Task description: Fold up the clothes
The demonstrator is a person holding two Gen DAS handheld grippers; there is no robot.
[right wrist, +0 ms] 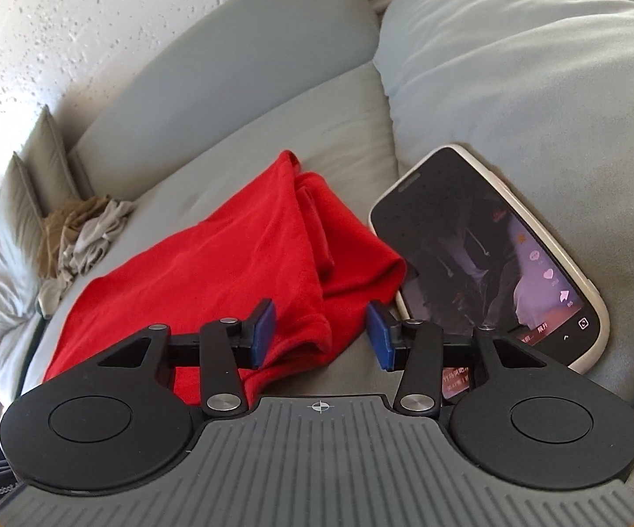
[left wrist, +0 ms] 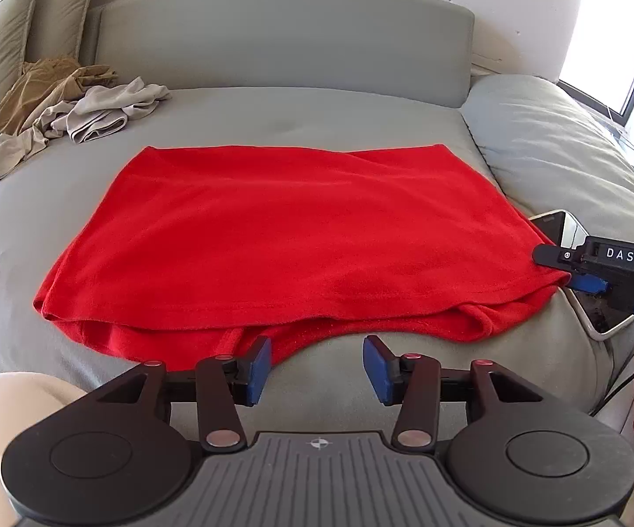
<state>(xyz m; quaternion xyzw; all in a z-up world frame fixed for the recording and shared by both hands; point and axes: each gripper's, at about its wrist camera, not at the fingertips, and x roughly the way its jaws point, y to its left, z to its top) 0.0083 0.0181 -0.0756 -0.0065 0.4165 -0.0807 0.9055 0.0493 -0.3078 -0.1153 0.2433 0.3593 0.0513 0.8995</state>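
Sofa [left wrist: 273, 114] carries the folded red garment [left wrist: 290, 237] mid-seat. Behind the garment's left end sits a crumpled clothes pile [left wrist: 75, 105]; a phone [right wrist: 492, 254] touches its right edge. Left gripper [left wrist: 317, 369], jaws released, hovers at its near hem; right gripper [right wrist: 321, 338], jaws likewise spread, straddles its right corner.

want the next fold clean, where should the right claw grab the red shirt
Grip the red shirt at its near right corner, coming in low from the right. The layers bunch into a raised lip there, between the open right claw pads, clear of the phone.
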